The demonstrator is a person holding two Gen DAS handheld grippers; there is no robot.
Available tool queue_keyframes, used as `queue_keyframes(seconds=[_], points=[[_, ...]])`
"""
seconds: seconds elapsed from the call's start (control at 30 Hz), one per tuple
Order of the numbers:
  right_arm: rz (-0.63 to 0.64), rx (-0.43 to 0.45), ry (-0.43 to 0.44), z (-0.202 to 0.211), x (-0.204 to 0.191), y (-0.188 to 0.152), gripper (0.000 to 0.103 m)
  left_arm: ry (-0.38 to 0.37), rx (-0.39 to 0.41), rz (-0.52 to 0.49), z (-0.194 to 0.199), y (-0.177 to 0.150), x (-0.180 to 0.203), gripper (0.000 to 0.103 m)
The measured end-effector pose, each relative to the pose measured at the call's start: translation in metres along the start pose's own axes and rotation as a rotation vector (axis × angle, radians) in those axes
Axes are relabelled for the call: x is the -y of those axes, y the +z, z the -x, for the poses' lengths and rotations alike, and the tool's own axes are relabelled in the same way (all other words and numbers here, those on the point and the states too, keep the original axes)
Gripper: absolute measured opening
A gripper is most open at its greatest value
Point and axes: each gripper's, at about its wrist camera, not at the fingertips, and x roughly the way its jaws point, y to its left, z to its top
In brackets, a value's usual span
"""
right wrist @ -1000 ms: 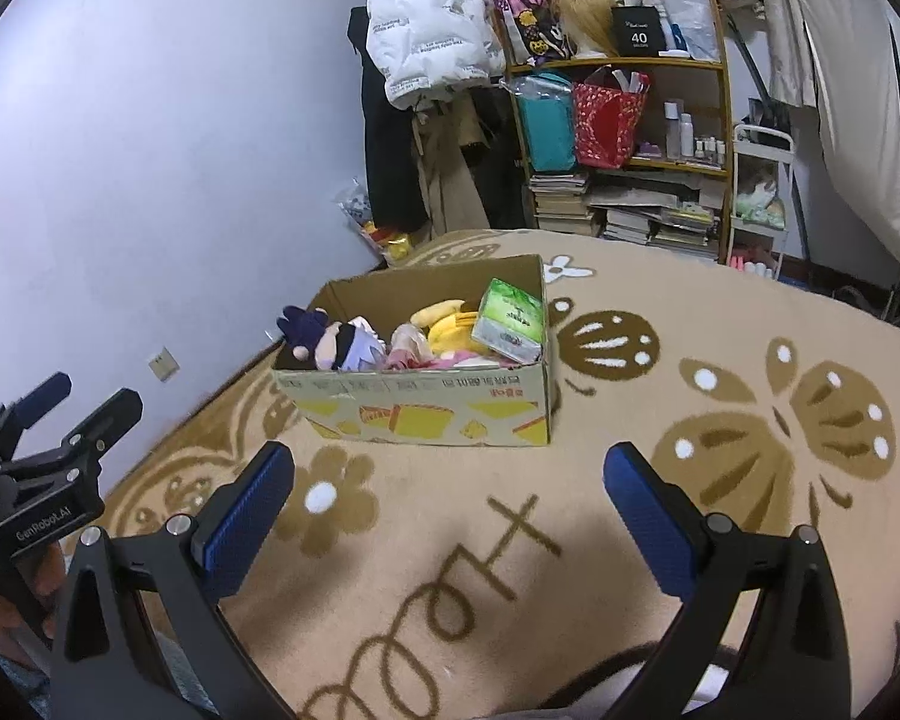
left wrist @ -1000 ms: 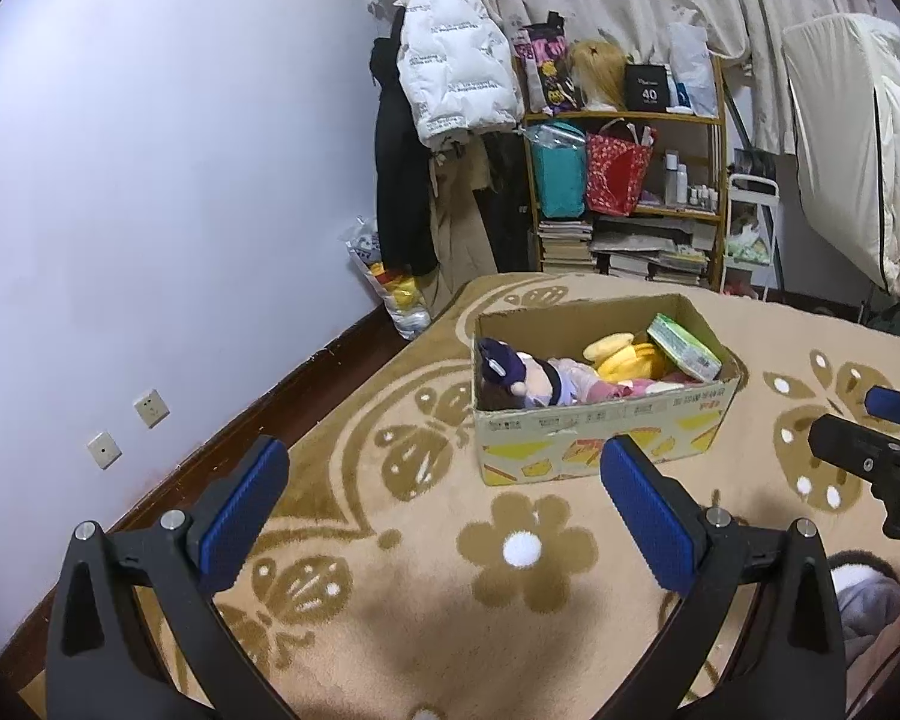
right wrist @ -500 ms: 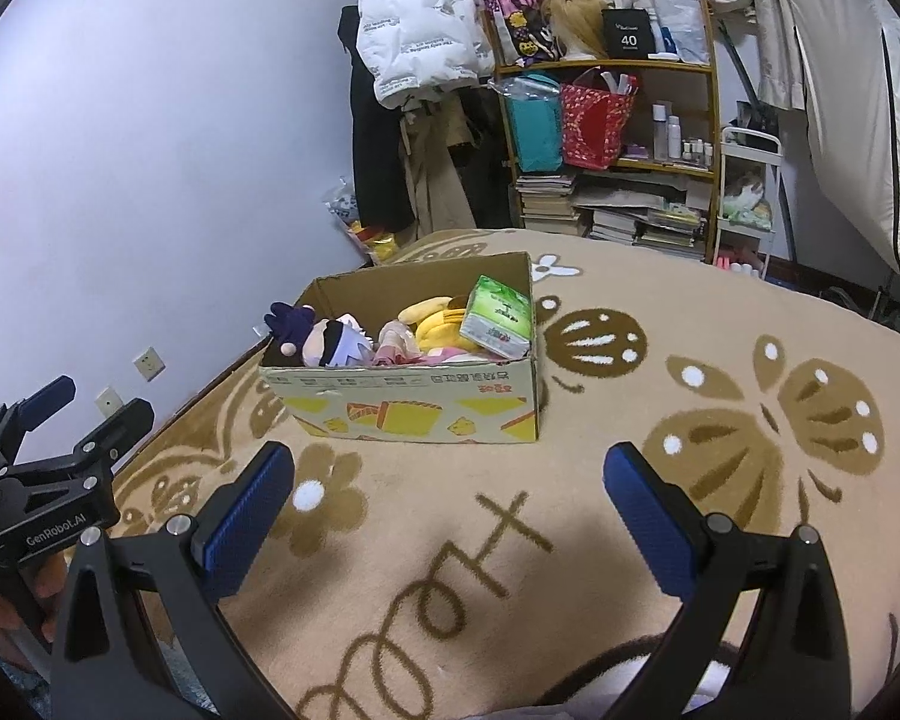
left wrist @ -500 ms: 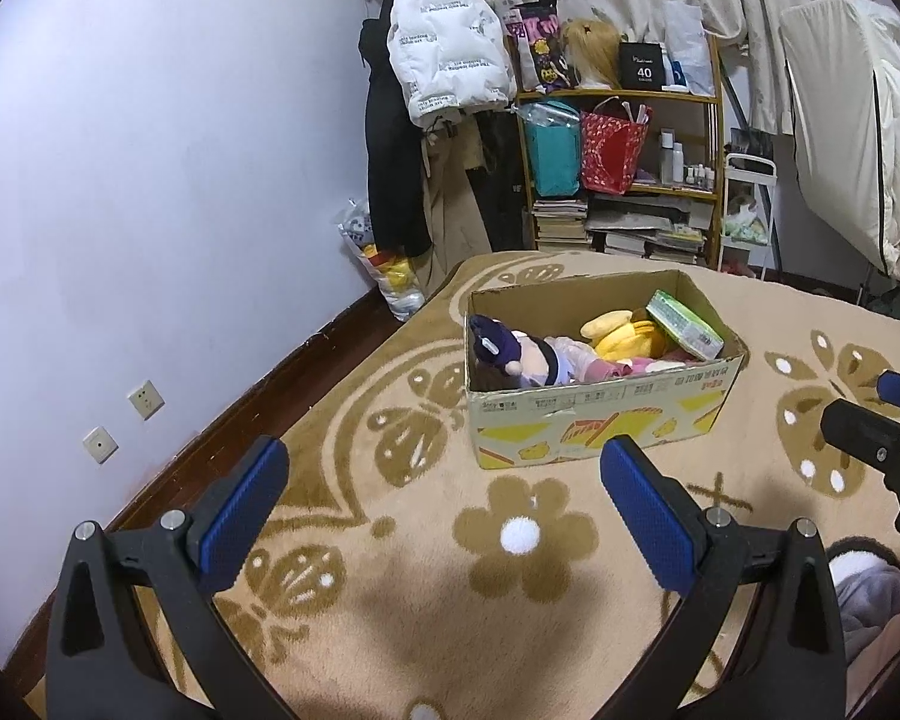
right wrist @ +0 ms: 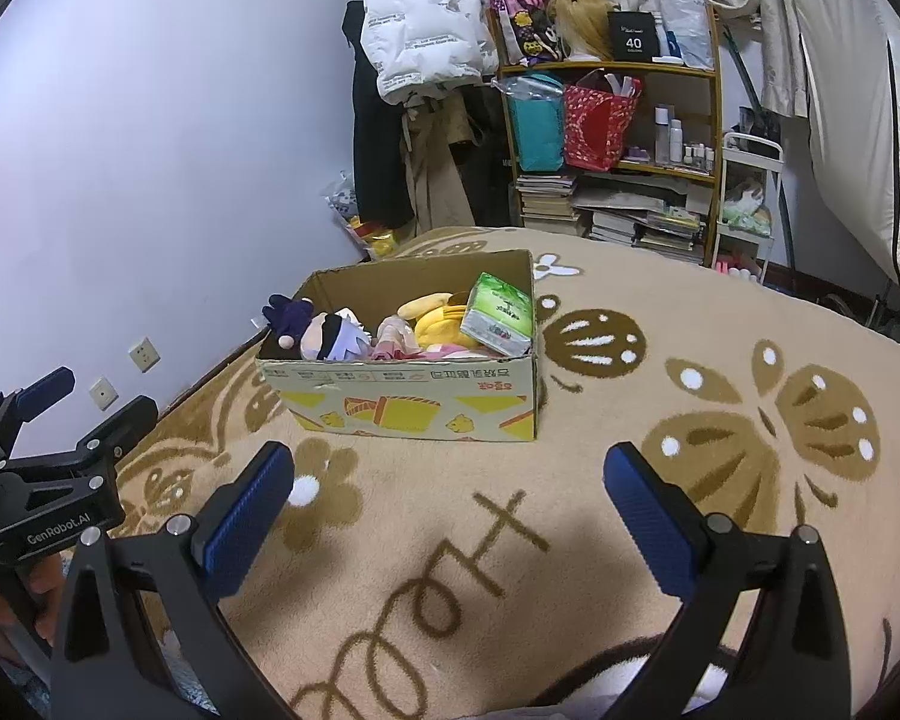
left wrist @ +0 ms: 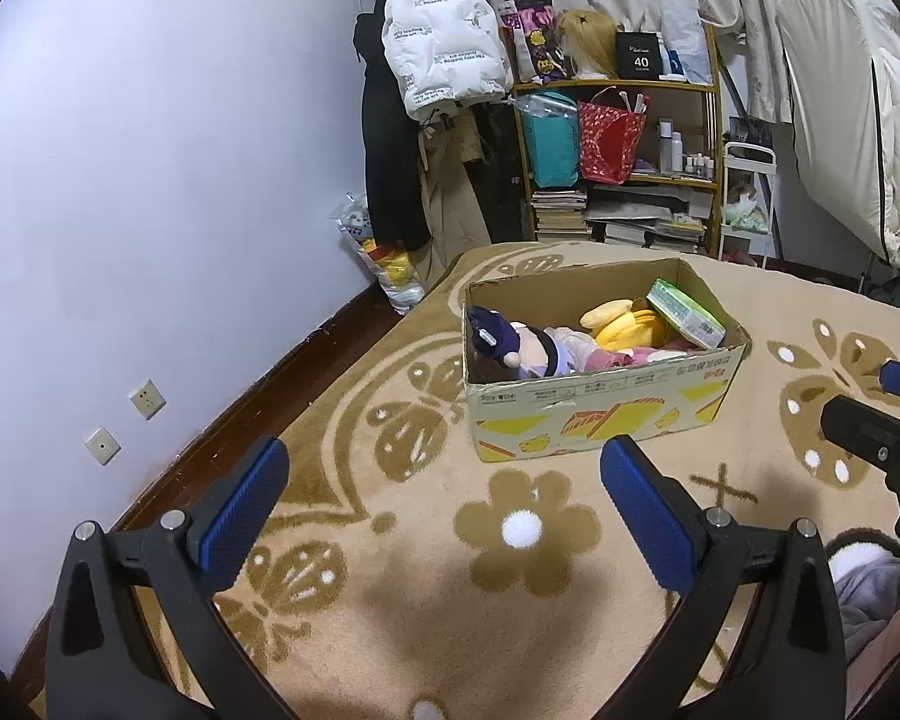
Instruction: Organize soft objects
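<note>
the left gripper [left wrist: 444, 483] hangs above a tan carpet [left wrist: 390, 630] with its blue-padded jaws spread wide and nothing between them. ahead of it, a little to its right and well apart, a cardboard box [left wrist: 600, 417] sits on the carpet. inside the box, at the end nearer this gripper's left, a doll [left wrist: 513, 348] with a dark blue hat lies against the front wall; beyond it rest a yellow plush toy [left wrist: 621, 324] and some pink soft things, and a green tissue pack [left wrist: 687, 315] leans tilted at the far right end. the right gripper [right wrist: 450, 483] also stands wide and empty above the carpet, with the same box [right wrist: 414, 402] ahead and slightly to its left, well apart, the tissue pack [right wrist: 498, 315] propped in the corner closest to its right jaw. behind the box, against the wall, a shelf [left wrist: 624, 144] holds bags, bottles and stacked books, and a white puffy jacket [left wrist: 444, 36] hangs beside it.
</note>
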Motion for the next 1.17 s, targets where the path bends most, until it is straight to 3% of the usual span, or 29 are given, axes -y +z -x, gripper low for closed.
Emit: queue_keyframes(seconds=[1.17], points=[[0.008,0.003,-0.012,0.0024,0.002,0.0004,0.103,-0.001,-0.005,-0.012,-0.0043,-0.0048,-0.0018,0.103]])
